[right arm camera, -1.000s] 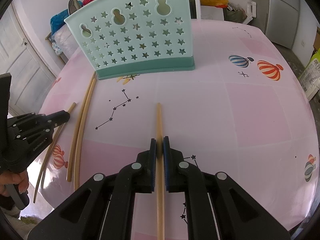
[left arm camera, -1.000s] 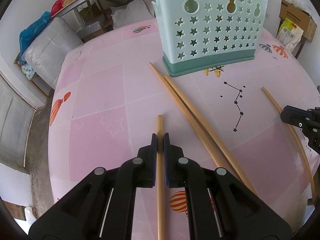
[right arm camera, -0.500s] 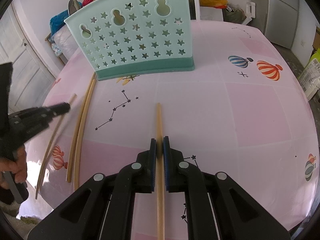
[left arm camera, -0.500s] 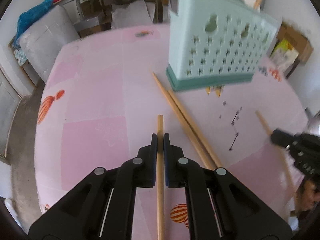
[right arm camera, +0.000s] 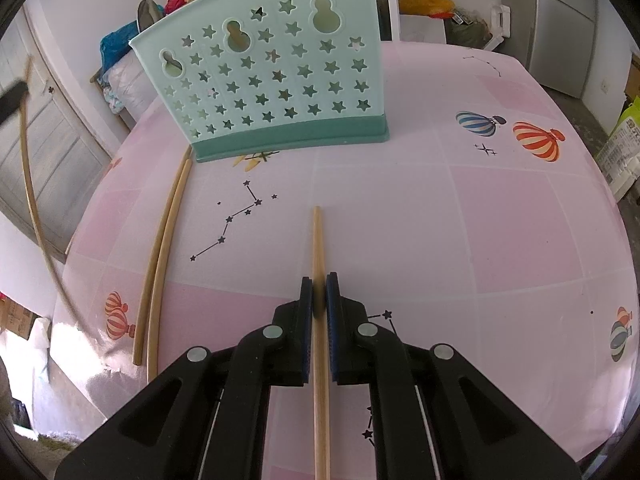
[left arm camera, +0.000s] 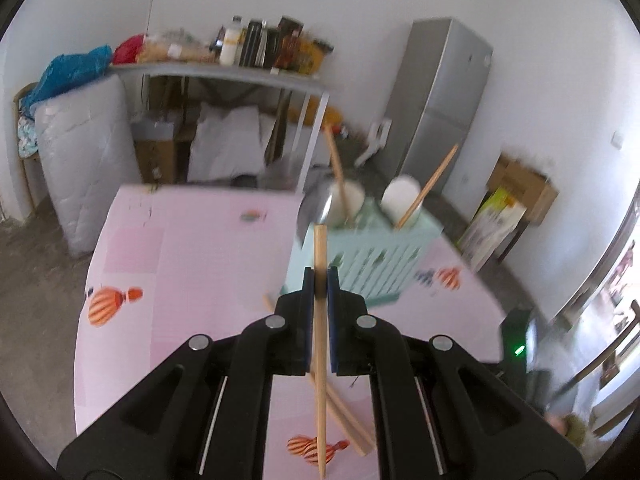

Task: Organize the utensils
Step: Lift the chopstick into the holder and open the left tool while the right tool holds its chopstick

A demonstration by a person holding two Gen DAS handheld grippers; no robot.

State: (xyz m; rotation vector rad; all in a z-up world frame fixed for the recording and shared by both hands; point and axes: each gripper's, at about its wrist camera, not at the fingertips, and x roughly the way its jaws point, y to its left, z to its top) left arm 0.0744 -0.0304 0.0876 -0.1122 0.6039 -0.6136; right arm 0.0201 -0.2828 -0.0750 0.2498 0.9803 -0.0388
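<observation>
In the left wrist view, the left gripper (left arm camera: pixel 317 280) has its jaws clamped on a long wooden chopstick (left arm camera: pixel 320 344) that runs straight out between them, its blunt end just ahead of the fingertips. This view is blurred. Directly ahead of the jaws, beyond that end, stands the mint-green perforated plastic utensil holder (left arm camera: pixel 372 256) on the pink balloon-printed tablecloth (left arm camera: pixel 192 272); two more wooden sticks and some pale rounded utensil heads lean out of its top. Below the jaws, a pair of loose wooden chopsticks (left arm camera: pixel 348 420) lies on the cloth.

In the right wrist view, the right gripper (right arm camera: pixel 317 294) is likewise clamped on a second wooden chopstick (right arm camera: pixel 319 280), whose end points ahead along the cloth. The green holder (right arm camera: pixel 276 92) stands further ahead and slightly left of the jaws. The loose pair (right arm camera: pixel 160 256) lies well left of the jaws, its far ends beside the holder's base.
</observation>
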